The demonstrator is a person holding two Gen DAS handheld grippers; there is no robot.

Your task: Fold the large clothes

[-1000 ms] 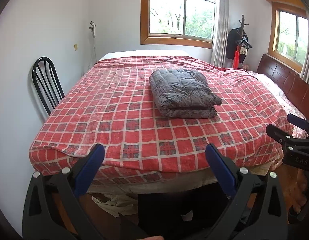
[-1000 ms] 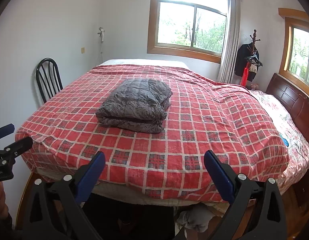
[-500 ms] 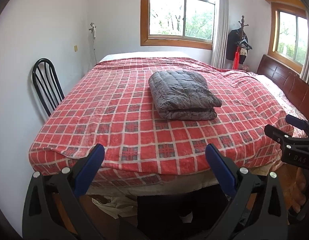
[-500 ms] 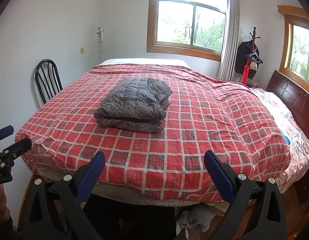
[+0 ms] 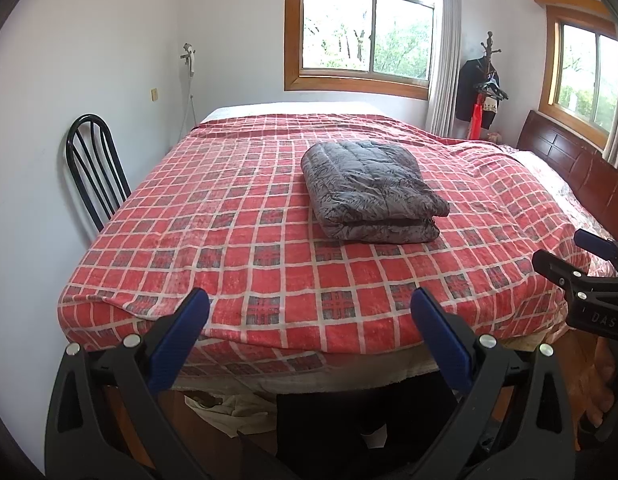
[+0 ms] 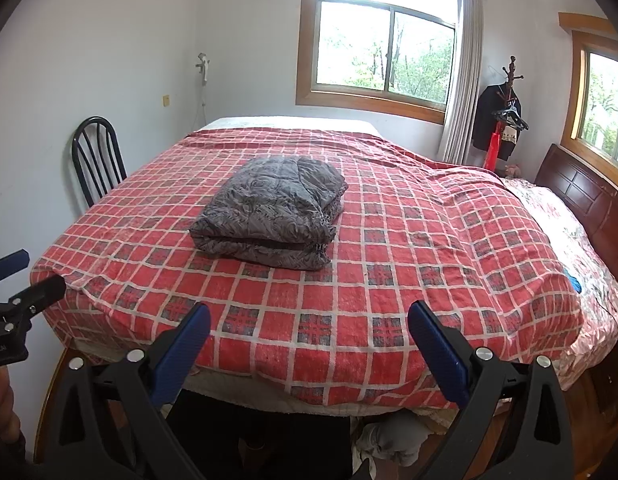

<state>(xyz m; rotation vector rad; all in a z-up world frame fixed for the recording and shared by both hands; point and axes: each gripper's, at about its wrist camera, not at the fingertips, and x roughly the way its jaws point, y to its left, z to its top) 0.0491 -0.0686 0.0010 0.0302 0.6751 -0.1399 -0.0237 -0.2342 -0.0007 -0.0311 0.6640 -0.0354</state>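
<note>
Folded garment [image 5: 373, 192] mid-bed, beyond left hand-held gripper [image 5: 309, 312].

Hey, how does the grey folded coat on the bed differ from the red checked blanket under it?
The grey folded coat is a compact, thick bundle of stacked layers; the red checked blanket lies spread flat in one layer over the bed. The coat is dark grey with a faint swirling print, while the blanket is bright red with a white grid and dark squares. The coat covers only a small middle patch; the blanket hangs over the near edge. Both are soft fabric, and neither claw touches them.
</note>
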